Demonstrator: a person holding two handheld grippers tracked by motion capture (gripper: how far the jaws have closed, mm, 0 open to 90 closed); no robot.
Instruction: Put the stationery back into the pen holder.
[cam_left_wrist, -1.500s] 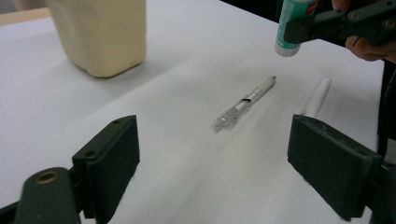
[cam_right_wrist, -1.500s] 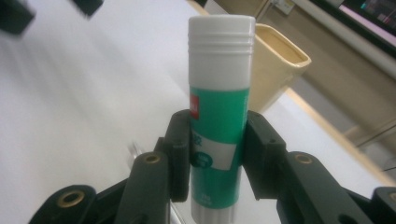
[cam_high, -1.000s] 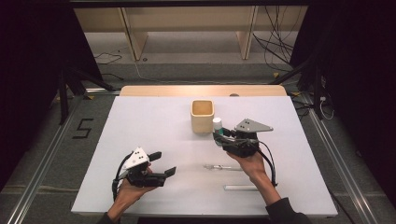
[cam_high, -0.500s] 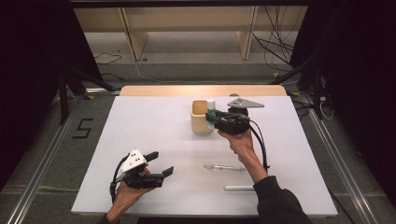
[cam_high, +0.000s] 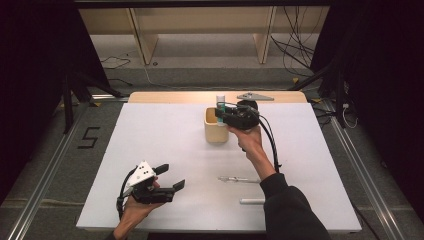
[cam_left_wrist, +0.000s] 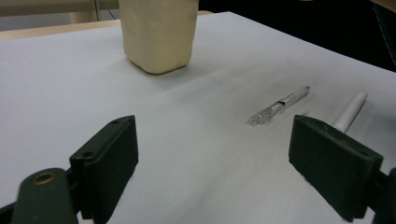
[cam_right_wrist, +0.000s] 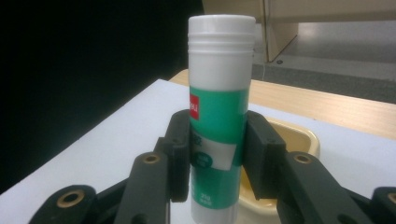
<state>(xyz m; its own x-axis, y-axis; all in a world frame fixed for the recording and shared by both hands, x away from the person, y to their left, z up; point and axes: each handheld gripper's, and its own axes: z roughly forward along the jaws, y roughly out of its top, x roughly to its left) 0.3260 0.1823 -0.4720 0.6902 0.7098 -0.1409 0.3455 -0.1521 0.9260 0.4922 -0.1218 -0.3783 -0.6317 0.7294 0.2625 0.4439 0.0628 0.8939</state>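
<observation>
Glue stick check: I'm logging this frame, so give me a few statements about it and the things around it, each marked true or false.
1. The right gripper clamps the glue stick upright. True.
2. The left gripper holds a pen. False: its jaws are open with nothing between them.
3. The clear pen lies on the table. True.
4. The cup lies tipped over. False: it stands upright.

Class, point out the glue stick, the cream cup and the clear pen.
glue stick (cam_right_wrist: 218, 116), right gripper view, green label.
cream cup (cam_left_wrist: 158, 32), left gripper view, front wall.
clear pen (cam_high: 238, 179), high view, mid-barrel.
</observation>
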